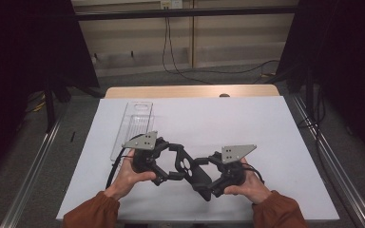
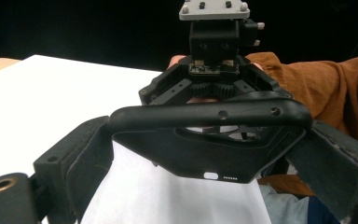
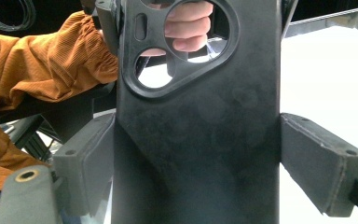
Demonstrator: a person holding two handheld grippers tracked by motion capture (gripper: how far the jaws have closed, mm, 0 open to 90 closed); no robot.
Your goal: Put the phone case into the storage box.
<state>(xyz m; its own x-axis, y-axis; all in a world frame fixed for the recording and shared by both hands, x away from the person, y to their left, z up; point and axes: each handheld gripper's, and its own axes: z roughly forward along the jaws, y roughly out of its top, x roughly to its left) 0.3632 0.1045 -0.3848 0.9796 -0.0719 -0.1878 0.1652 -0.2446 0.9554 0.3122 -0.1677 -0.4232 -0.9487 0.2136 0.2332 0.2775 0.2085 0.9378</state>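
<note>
Near the front edge of the counter (image 1: 266, 123), the left claw (image 1: 171, 167) and the right claw (image 1: 208, 175) face each other, left and right of one phone case (image 1: 192, 172) that sits between them, above the counter surface. In the left claw view the phone case (image 2: 205, 144) spans crosswise between that claw's jaws; in the right claw view it (image 3: 200, 130) stands lengthwise between that claw's jaws. Behind the left claw, farther back and to the left, a clear tray (image 1: 134, 124) lies flat on the counter, running front to back.
</note>
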